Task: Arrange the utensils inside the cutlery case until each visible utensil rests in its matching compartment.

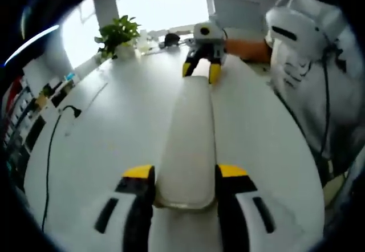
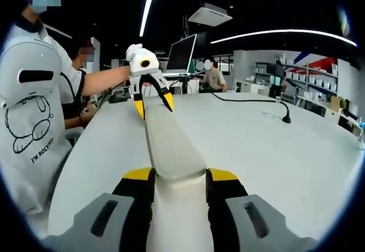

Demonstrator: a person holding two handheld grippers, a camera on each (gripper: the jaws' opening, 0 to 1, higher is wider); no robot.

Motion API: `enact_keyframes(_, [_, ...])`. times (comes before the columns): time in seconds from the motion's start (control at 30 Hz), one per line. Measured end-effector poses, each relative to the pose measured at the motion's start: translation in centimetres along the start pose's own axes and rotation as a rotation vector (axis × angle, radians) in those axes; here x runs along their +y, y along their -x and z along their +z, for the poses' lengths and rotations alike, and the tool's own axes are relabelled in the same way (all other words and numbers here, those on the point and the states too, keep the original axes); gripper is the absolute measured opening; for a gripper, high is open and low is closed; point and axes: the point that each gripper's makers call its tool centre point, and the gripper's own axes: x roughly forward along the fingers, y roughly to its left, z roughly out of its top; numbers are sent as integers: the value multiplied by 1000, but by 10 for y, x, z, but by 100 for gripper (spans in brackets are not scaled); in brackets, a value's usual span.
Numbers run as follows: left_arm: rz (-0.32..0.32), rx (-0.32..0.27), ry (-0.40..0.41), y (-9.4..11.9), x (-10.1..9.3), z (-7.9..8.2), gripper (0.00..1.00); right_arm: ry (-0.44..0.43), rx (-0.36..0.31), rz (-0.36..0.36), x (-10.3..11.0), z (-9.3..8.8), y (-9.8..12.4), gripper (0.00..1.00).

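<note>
Your left gripper (image 1: 185, 189) has its yellow-tipped jaws clamped on the near end of the case (image 1: 188, 141), a long, smooth, off-white box with rounded corners and its lid closed. In the right gripper view, your right gripper (image 2: 178, 186) grips the opposite end of the same case (image 2: 171, 143), jaws pressed against its two long sides. So you hold the case between both grippers, lengthwise, over the white table (image 1: 108, 149). Whether it rests on the table or hangs just above it, you cannot tell. No utensils can be seen; the lid hides whatever is inside.

Farther along the case in the left gripper view, your right gripper (image 1: 201, 69) sits at the far end, its yellow tips on either side of the case. In the right gripper view your left gripper (image 2: 153, 105) does the same at the far end, with your forearm (image 2: 105, 80) reaching out to it.

The table is matte and plain. A black cable (image 1: 54, 143) curves across it to your left in the left gripper view, and a black cable (image 2: 256, 101) with an upright plug crosses it in the right gripper view; both lie well apart from the case. At the far edge stands a leafy green plant (image 1: 118, 34) in a white pot. Beyond the table, a monitor (image 2: 181, 53) and a seated person (image 2: 214, 78) are in the background.
</note>
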Motion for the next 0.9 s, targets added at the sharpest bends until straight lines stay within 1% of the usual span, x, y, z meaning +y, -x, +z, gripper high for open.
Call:
enact_keyframes(0.17, [-9, 0, 1, 0, 1, 1, 44, -7, -1, -6, -1, 0, 0, 37])
enact_keyframes(0.3, [-15, -15, -2, 0, 2, 5, 44, -9, -6, -13, -2, 2, 0, 38])
enact_keyframes(0.37, [-17, -9, -7, -2, 3, 4, 44, -20, -8, -15, -2, 3, -1, 38])
enact_keyframes(0.43, [-17, -15, -15, -3, 4, 4, 43, -31, -8, -22, -3, 3, -3, 39])
enact_keyframes(0.57, [-22, -21, -6, -5, 8, -2, 43, -49, -18, -16, -5, 4, -4, 39])
enact_keyframes(0.67, [-19, -33, -3, -3, 10, -2, 42, -70, -5, -12, -8, 0, -5, 38])
enact_keyframes(0.73, [-18, -36, -10, -3, 10, -1, 42, -90, -15, -6, -8, 1, -4, 38])
enact_keyframes(0.9, [-20, -43, -10, -2, 11, -1, 42, -90, -16, -8, -7, 2, -5, 38])
